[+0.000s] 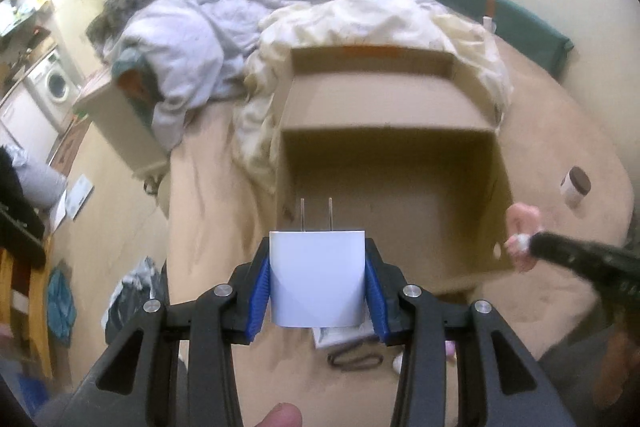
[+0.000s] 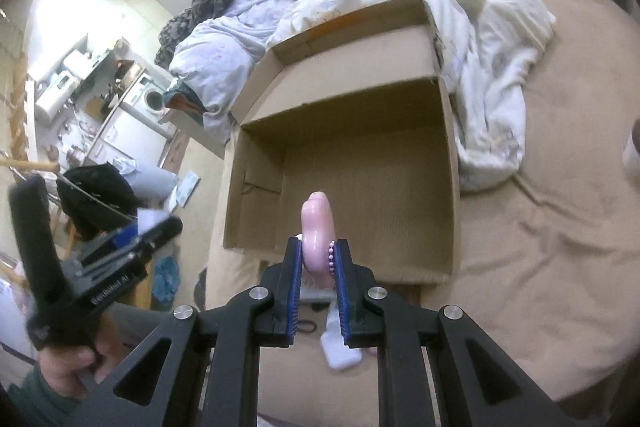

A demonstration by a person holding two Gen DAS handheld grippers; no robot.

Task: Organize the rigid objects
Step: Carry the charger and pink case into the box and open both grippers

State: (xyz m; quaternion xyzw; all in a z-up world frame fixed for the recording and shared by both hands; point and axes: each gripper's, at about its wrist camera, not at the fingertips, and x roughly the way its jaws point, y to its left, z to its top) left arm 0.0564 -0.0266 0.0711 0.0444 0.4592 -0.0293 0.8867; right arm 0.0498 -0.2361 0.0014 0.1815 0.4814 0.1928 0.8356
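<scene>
My left gripper (image 1: pixel 318 269) is shut on a white wall charger (image 1: pixel 318 279) whose two metal prongs point forward, held above the bed near the front left corner of an open cardboard box (image 1: pixel 496 195). The right gripper (image 2: pixel 317 261) is shut on a pink ring-shaped trinket (image 2: pixel 318 227) with a pink bead chain, hovering over the front rim of the same cardboard box (image 2: pixel 450 187), which shows a bare floor. In the left wrist view the pink trinket (image 1: pixel 522 223) and the right gripper (image 1: pixel 520 247) show at the right. The left gripper (image 2: pixel 152 227) appears at the left of the right wrist view.
Rumpled white bedding (image 2: pixel 492 39) lies behind and to the right of the box on the tan bedspread (image 2: pixel 560 247). A small jar with a brown lid (image 1: pixel 576 187) stands right of the box. A white item (image 2: pixel 340 347) and a dark hair tie (image 1: pixel 354 361) lie under the grippers.
</scene>
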